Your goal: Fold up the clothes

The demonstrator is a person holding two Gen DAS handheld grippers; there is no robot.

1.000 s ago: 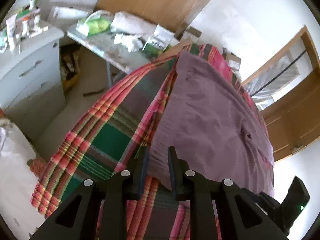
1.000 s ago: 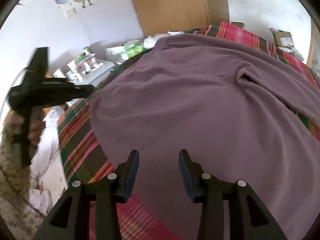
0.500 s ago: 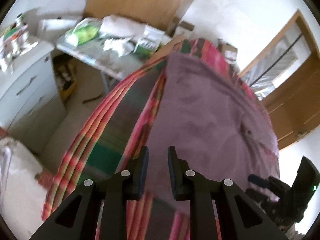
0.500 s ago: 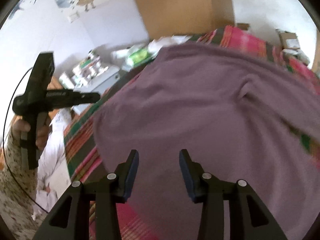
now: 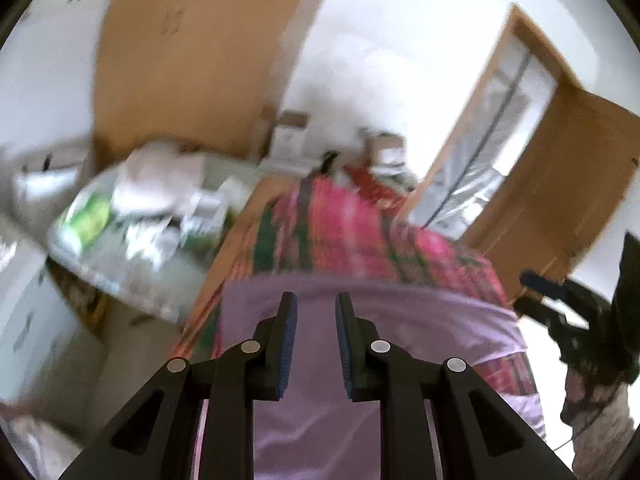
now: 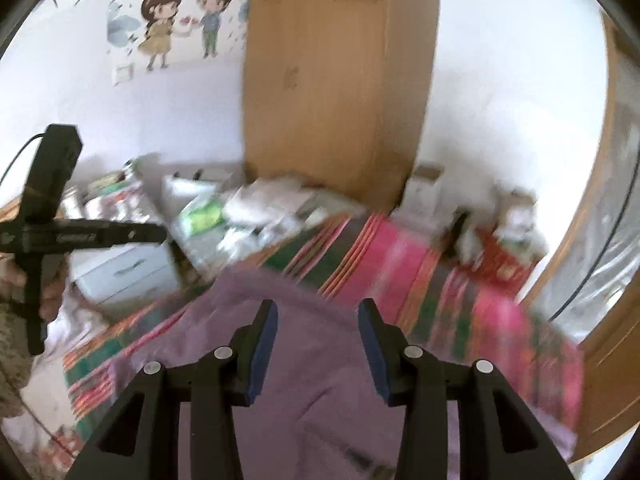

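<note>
- Purple knit garment lay spread on the plaid bedcover; its far hem sat just short of the bedcover's far end, where small boxes stood.
- Left of the garment, off the bedcover's edge: cluttered side table, blurred.
- Left gripper hovered above the garment's near half, pads slightly apart, nothing between them.
- Right gripper over the same garment, further right; fingers wide apart, empty.
- Risk 1: both views smeared, so the tools were likely moving fast. A closing pinch made at this speed could miss the hem or catch the bedcover with it.
- Risk 2: the left gap looked narrow for thick knit. The fabric might be pushed ahead of the pads and bunch up.
- Risk 3: uneven grabs by the two tools would skew the fold line.
- Versus one second earlier: both cameras pitched up, showing more wall and wardrobe, less garment. Gaps of both tools unchanged. Garment's far hem now in the left view's middle.
</note>
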